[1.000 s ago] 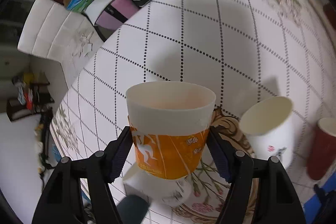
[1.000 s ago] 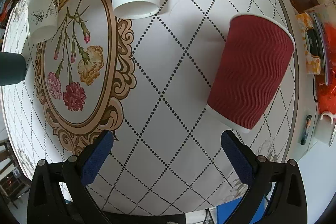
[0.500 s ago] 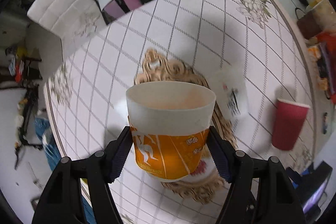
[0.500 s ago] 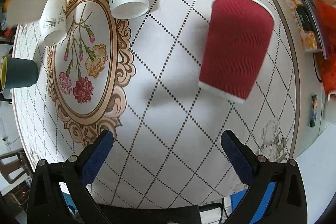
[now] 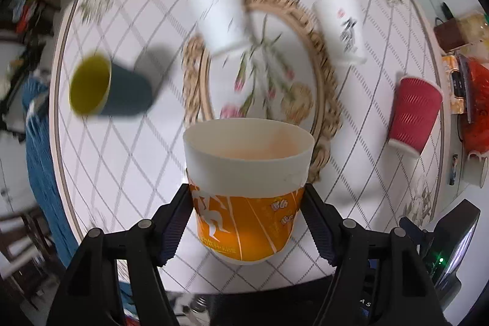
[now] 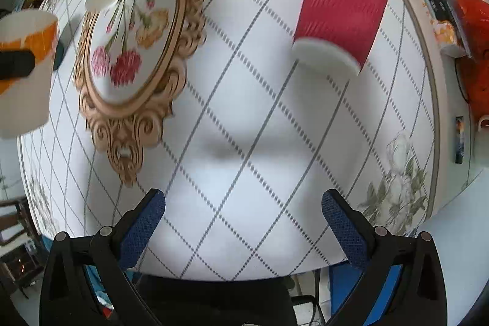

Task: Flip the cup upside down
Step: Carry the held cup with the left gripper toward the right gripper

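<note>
My left gripper [image 5: 247,213] is shut on an orange and white paper cup [image 5: 247,188], held high above the table with its open mouth pointing away from the camera. The same cup shows at the left edge of the right wrist view [image 6: 26,66]. My right gripper [image 6: 243,222] is open and empty above the white tablecloth near the table's front edge. A red ribbed cup [image 6: 339,11] stands upside down ahead of it to the right, also seen in the left wrist view [image 5: 414,115].
Two white printed cups [image 5: 221,17] [image 5: 343,26] stand upside down by a gold-framed flower mat [image 5: 259,75]. A dark teal cup with a yellow inside [image 5: 107,87] is at the left. Clutter [image 6: 458,11] lies past the table's right edge.
My left gripper has lifted the orange cup and swung to look down on the whole table. My right gripper has pulled back from the red cup, still open.
</note>
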